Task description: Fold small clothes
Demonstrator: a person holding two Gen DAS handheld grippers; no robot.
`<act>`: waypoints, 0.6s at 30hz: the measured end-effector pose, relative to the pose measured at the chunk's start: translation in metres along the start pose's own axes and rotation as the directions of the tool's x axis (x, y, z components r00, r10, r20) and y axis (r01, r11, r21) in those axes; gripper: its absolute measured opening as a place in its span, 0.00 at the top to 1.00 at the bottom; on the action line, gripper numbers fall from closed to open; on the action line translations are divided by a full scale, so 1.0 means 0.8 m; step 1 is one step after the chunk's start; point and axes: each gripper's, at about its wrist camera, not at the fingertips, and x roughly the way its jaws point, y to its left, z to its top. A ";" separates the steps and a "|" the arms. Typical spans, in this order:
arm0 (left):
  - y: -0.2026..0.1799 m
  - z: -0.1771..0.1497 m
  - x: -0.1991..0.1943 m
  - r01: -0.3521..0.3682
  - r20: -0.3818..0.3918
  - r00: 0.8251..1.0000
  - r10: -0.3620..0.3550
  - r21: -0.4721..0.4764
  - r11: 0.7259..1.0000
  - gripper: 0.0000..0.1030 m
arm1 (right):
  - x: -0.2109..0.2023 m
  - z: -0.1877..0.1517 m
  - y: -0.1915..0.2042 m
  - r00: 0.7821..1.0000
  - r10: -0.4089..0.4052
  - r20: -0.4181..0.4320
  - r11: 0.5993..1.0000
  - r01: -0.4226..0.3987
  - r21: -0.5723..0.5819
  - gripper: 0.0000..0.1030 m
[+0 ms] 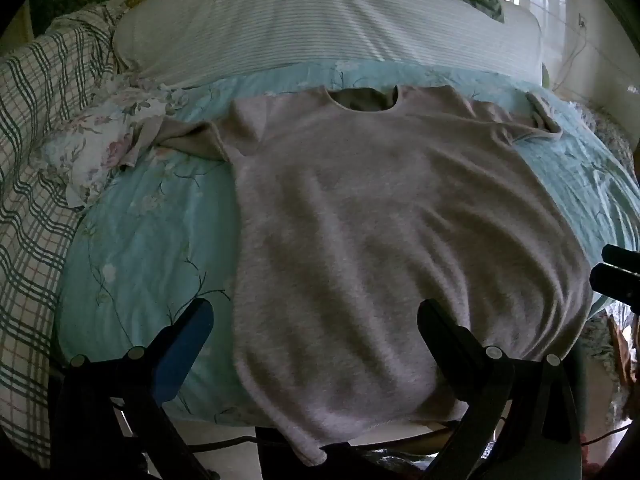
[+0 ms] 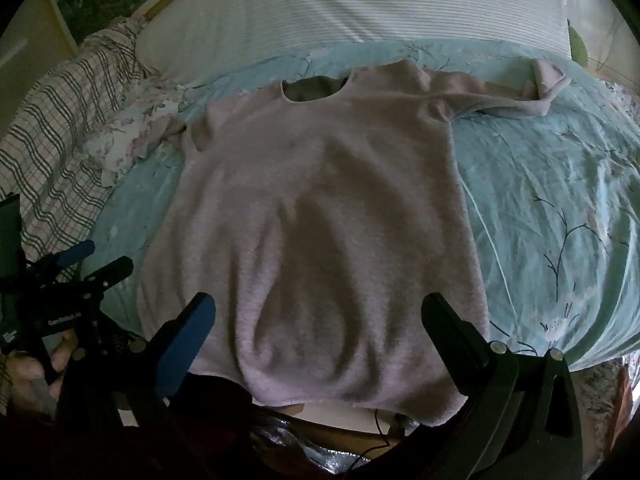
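A pale pink short-sleeved top (image 1: 360, 220) lies spread flat on a light blue floral bedspread (image 1: 152, 232), neckline at the far end, hem hanging over the near bed edge. It also shows in the right wrist view (image 2: 320, 208). My left gripper (image 1: 316, 320) is open, its fingers wide apart over the hem's left part, holding nothing. My right gripper (image 2: 320, 316) is open over the hem's right part, also empty. The left gripper shows at the left edge of the right wrist view (image 2: 96, 260). The right gripper's fingertips (image 1: 616, 272) show at the right edge of the left wrist view.
A striped white pillow (image 1: 320, 20) lies beyond the top. A plaid blanket (image 1: 32, 160) and a floral cloth (image 1: 104, 136) lie to the left. The right sleeve (image 2: 540, 92) is curled up. The floor shows below the bed edge.
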 end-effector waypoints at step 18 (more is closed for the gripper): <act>-0.003 0.002 0.004 -0.006 -0.003 1.000 0.006 -0.006 1.000 0.01 | 0.004 0.000 0.006 1.000 0.011 -0.006 1.000 -0.011 0.001 0.00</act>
